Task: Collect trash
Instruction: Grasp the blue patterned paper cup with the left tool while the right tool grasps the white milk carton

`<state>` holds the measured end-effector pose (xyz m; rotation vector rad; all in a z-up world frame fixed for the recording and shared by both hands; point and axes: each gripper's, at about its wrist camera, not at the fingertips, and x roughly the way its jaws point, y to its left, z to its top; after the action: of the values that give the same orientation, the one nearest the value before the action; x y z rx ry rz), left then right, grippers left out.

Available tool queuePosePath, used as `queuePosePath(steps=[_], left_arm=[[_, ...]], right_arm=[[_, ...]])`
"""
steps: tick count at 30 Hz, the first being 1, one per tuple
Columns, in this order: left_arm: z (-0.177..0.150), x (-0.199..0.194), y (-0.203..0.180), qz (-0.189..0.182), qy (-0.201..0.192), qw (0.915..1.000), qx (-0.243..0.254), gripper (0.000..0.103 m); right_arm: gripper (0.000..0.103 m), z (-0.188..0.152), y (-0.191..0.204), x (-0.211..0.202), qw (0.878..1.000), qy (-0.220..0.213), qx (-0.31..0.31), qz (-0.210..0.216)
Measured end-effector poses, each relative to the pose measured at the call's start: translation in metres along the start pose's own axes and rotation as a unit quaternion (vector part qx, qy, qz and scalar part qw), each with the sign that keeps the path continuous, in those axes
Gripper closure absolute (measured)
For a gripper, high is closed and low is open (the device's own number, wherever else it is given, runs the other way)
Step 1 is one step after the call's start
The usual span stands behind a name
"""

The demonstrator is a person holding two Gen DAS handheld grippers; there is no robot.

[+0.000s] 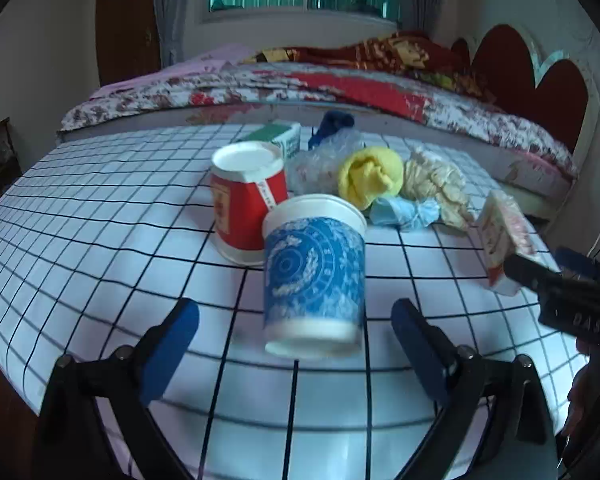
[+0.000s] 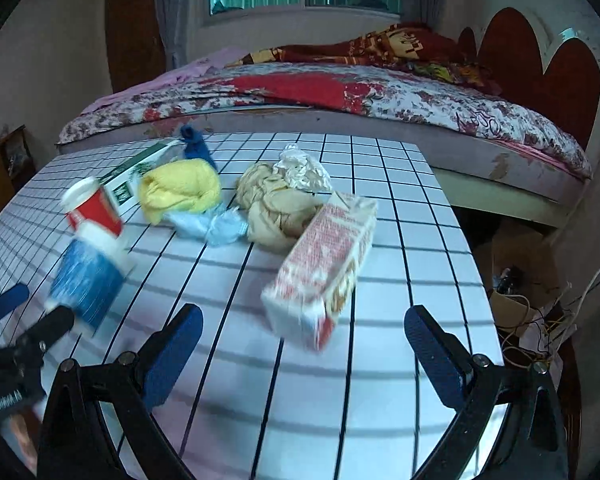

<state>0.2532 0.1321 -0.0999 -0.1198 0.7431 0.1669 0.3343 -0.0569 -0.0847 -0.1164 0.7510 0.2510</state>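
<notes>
Just ahead of the spread, empty left claw (image 1: pixel 295 350) stands the upturned blue cup (image 1: pixel 314 276); the right claw (image 2: pixel 304 354), also spread, faces the red carton (image 2: pixel 324 266), lying lengthwise away.

1. 2 paper cups stand upside down on the table: 1 blue cup (image 1: pixel 314 280) and 1 red cup (image 1: pixel 246 204).
2. 2 cartons: 1 red-and-white carton (image 2: pixel 324 268) and 1 green-and-white box (image 1: pixel 282 136).
3. 1 yellow cloth bundle (image 1: pixel 370 176).
4. 1 crumpled beige paper wad (image 2: pixel 276 204).
5. 1 light blue crumpled piece (image 2: pixel 212 226).
6. 1 clear plastic wrapper (image 1: pixel 324 160).
7. 1 silvery crumpled wrapper (image 2: pixel 300 172).
8. 1 dark blue item (image 2: pixel 196 142) at the back.
9. 1 checked table (image 1: pixel 100 220) and 1 bed (image 2: pixel 340 92).
</notes>
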Motion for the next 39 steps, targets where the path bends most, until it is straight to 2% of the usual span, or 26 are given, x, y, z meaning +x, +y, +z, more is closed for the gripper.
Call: queuePosePath(steps=[2,6,9,10,12,13,14,20,39], left_arm=[[0.002,0.004,0.0,-0.004,0.006,1.0,0.0,0.012],[0.005,0.016,-0.001,0.001,0.023,0.9997,0.004,0.013],[0.004,0.022,-0.003,0.003,0.037,0.9993,0.005,0.017],[0.005,0.025,-0.004,0.003,0.042,0.9991,0.006,0.021],[0.002,0.027,-0.005,-0.001,0.052,0.9986,0.008,0.036],[0.002,0.027,-0.006,0.0,0.052,0.9986,0.011,0.043],[0.001,0.023,-0.008,-0.001,0.047,0.9988,0.016,0.045],[-0.003,-0.003,-0.021,-0.013,0.019,0.9989,0.04,0.048],[-0.031,-0.097,-0.066,-0.065,-0.057,0.9938,0.07,0.048]], right_arm=[[0.008,0.004,-0.005,0.011,1.0,0.01,0.009,0.001],[0.024,0.006,-0.017,0.025,0.999,0.027,0.022,0.006],[0.042,0.003,-0.024,0.028,0.999,0.037,0.029,0.013],[0.049,0.001,-0.025,0.029,0.999,0.041,0.031,0.013],[0.05,-0.002,-0.028,0.03,0.998,0.046,0.032,0.014],[0.054,-0.004,-0.029,0.03,0.998,0.048,0.032,0.016],[0.067,-0.006,-0.031,0.028,0.998,0.045,0.031,0.015],[0.068,-0.015,-0.036,0.003,0.999,0.013,0.022,0.023],[0.068,-0.067,-0.061,-0.127,0.996,-0.083,0.019,0.02]])
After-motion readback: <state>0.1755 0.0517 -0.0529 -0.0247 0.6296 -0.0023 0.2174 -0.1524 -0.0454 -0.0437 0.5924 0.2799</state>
